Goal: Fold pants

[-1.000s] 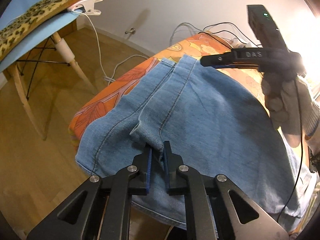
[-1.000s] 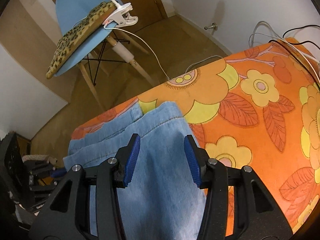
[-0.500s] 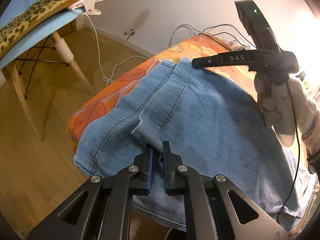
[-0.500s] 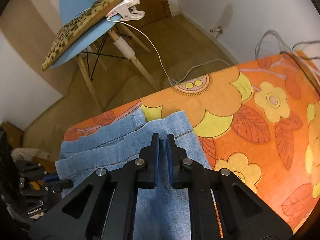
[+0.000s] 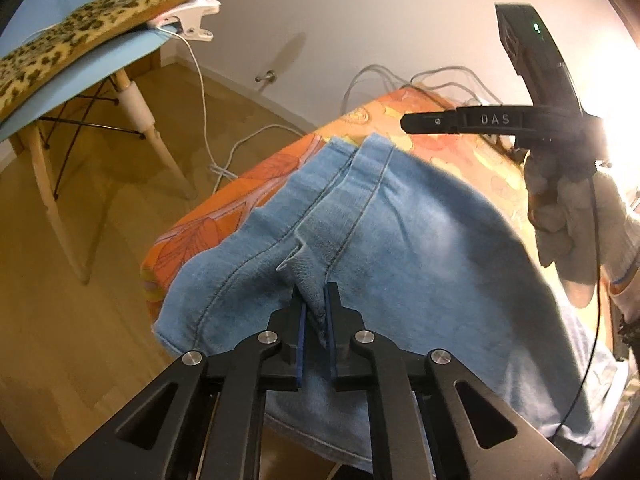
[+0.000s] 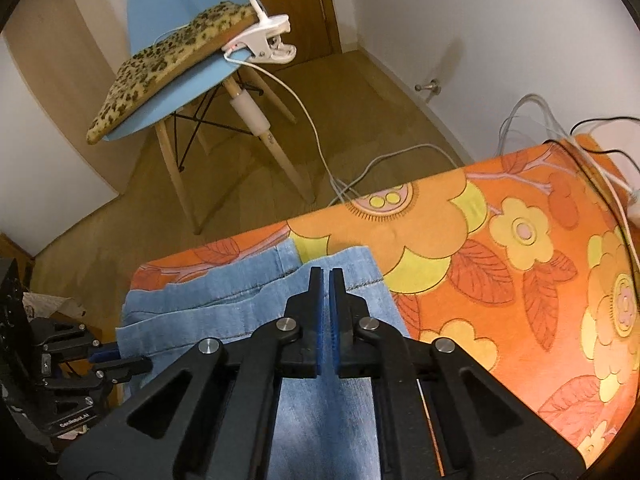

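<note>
Denim pants (image 5: 420, 248) are bunching between the left gripper (image 5: 316, 312) fingers, clenched on a fold. The right gripper (image 6: 326, 280) is tilting downward, jaws pinching the hem.

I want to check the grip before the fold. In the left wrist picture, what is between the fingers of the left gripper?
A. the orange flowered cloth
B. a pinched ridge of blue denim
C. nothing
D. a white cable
B: the left gripper is shut on a raised ridge of the pants, with denim showing between its blue pads.
</note>
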A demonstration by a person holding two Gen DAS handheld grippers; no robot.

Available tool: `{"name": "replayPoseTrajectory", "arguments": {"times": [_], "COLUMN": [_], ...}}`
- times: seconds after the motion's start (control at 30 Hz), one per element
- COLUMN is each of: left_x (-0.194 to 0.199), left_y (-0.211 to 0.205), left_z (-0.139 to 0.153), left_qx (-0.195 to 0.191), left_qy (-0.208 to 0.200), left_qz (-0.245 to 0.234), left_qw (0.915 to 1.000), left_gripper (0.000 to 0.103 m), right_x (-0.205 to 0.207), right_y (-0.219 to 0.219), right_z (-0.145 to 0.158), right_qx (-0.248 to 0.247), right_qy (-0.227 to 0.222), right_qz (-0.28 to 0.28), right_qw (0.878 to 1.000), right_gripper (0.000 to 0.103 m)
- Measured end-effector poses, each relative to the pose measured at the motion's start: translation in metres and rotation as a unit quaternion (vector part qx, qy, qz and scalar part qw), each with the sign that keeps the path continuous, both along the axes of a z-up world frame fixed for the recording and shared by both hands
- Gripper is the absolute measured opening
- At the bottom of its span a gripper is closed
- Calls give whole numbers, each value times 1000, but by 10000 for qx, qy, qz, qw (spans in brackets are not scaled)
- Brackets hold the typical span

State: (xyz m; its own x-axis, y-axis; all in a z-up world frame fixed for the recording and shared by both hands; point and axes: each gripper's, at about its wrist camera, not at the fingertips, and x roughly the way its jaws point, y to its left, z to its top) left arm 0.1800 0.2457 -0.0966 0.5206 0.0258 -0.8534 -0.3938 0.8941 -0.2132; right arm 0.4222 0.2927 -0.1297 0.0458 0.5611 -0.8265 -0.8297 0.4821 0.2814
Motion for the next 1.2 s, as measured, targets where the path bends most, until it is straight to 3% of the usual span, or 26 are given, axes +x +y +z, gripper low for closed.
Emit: {"name": "replayPoseTrajectory", "arguments": {"times": [0.33, 0.47, 0.5, 0.6, 0.63, 0.73, 0.87, 0.9, 0.93, 1.03, 1.2], "left_x": [-16, -17, -17, -17, -16, -16, -16, -16, -15, -15, -16], "left_y": [0, 0, 0, 0, 0, 0, -2, -2, -3, -4, -4], "left_z": [13, 7, 6, 3, 2, 3, 2, 2, 2, 2, 3], "left_qx": [58, 86, 77, 77, 71, 74, 163, 172, 191, 214, 203], "left_qy": [-44, 61, 74, 124, 128, 129, 163, 171, 181, 191, 160], "left_qz": [-60, -101, -102, -127, -129, -135, -216, -223, -240, -262, -247], "left_qw": [10000, 9999, 9999, 9998, 9998, 9998, 9995, 9995, 9994, 9992, 9994], "left_gripper": [6, 6, 6, 6, 6, 6, 6, 6, 6, 6, 6], "right_x": [-12, -14, -15, -13, -14, -8, -1, -2, -3, -8, -13], "right_y": [11, 23, 24, 23, 22, 21, 20, 21, 22, 25, 20], "right_z": [35, 23, 16, -8, -12, -29, -37, -36, -36, -35, -23], "right_qx": [299, 168, -15, -408, -461, -701, -517, -489, -476, -448, -359], "right_qy": [-244, 100, 25, 228, 218, 141, 342, 324, 307, 241, 13], "right_qz": [162, 306, 249, 344, 351, 174, 43, 41, 58, 166, 206], "right_qw": [9991, 9993, 9997, 9983, 9981, 9973, 9981, 9983, 9984, 9986, 9991], "right_gripper": [2, 4, 12, 50, 50, 50, 49, 43, 31, 15, 10]}}
